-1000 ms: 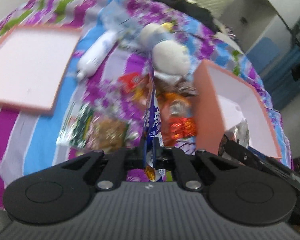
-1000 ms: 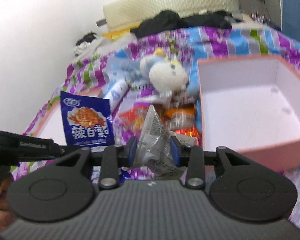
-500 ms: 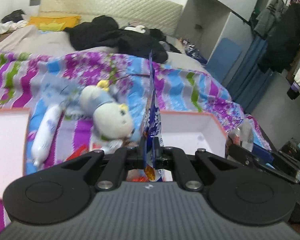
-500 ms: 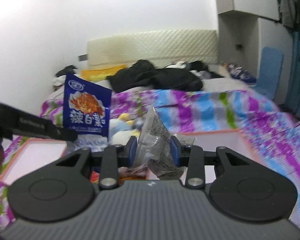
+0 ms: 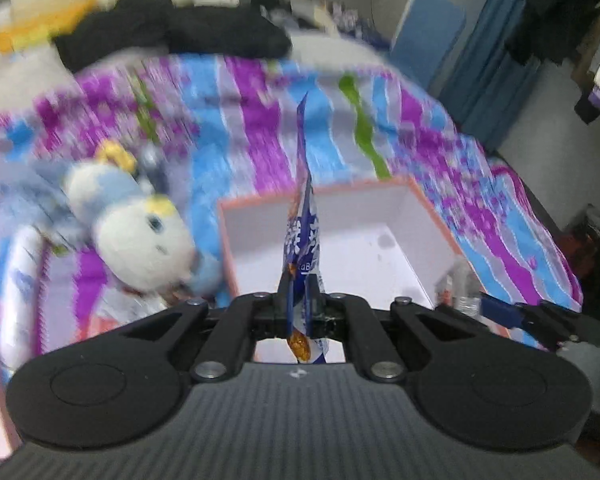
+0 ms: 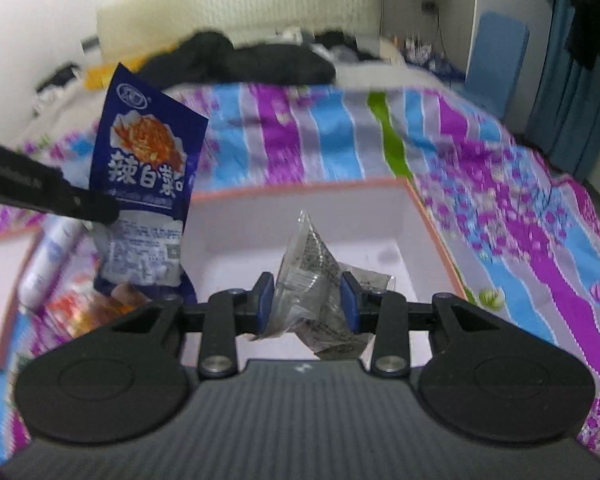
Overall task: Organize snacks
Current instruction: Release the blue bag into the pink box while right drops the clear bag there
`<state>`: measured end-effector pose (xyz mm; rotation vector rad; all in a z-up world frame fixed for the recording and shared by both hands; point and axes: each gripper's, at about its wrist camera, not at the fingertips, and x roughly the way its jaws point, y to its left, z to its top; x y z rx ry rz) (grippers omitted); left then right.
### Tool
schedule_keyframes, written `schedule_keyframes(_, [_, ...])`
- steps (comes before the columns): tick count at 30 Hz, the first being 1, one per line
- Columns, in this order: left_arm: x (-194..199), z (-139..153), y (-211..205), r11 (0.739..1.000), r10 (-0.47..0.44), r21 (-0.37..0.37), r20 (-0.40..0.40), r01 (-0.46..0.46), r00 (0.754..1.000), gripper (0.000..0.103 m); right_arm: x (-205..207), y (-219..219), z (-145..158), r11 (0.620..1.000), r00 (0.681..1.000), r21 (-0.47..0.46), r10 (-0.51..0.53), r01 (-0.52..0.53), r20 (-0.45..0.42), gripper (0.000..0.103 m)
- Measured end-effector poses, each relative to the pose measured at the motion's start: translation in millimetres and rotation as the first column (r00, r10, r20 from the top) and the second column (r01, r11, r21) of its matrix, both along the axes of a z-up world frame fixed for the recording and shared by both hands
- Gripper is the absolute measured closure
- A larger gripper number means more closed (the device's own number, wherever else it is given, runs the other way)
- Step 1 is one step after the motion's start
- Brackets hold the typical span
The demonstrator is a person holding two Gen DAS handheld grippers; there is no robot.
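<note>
Two snack packets: one blue packet [image 6: 148, 168] and one clear packet [image 6: 312, 280]; one pink box [image 6: 300, 200]; one plush toy [image 5: 136, 232].

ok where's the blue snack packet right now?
Clamped in the left gripper, held upright in the air. In the right wrist view the blue packet hangs at the left, by the pink box's left edge, above the snacks on the bed.
</note>
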<state>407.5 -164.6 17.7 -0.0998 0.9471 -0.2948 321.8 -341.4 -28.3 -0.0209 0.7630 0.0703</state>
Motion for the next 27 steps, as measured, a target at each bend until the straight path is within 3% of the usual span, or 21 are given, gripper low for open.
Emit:
schedule_keyframes(7, [21.0,-45.0,-23.4,0.999,-0.035,-0.008,-0.164,0.034,0.986,0.097,9.8,-17.1,-37.5,1.0,0.99,0.011,-0.003,0.004,-0.138,0.064])
schedule_keyframes(14, [19.9,-57.7,-34.6,0.998,-0.04,0.037,-0.215,0.049,0.976,0.095,6.7,-31.4,-48.6,0.998,0.985,0.049,-0.029,0.038,-0.172,0.06])
schedule_keyframes(16, [19.9,-59.7,-32.1,0.999,-0.043,0.014,-0.233,0.048,0.971,0.087,5.4,-34.3,-47.9,0.997,0.985,0.063,-0.032,0.044,-0.17,0.059])
schedule_keyframes(18, [16.2,-56.5,-28.0,0.999,-0.031,0.016,-0.211,0.036,0.977,0.067,3.1,-36.4,-45.2,0.996,0.986,0.082,-0.032,0.046,-0.163,0.055])
schedule_keyframes(20, [11.0,-48.8,-25.9,0.999,-0.037,0.03,-0.169,0.043,0.985,0.057,0.0,-36.5,-39.7,0.995,0.988,0.09,-0.035,0.048,-0.149,0.052])
schedule_keyframes(22, [4.4,-39.4,-21.3,0.998,-0.042,0.03,-0.135,0.047,0.99,0.057,-2.6,-35.7,-31.1,0.994,0.991,0.099,-0.035,0.048,-0.127,0.046])
schedule_keyframes(27, [-22.2,-4.9,-8.3,0.997,-0.068,0.047,-0.002,0.068,0.998,0.057,-15.9,-27.6,0.9,0.993,0.999,0.111,-0.032,0.033,-0.013,0.045])
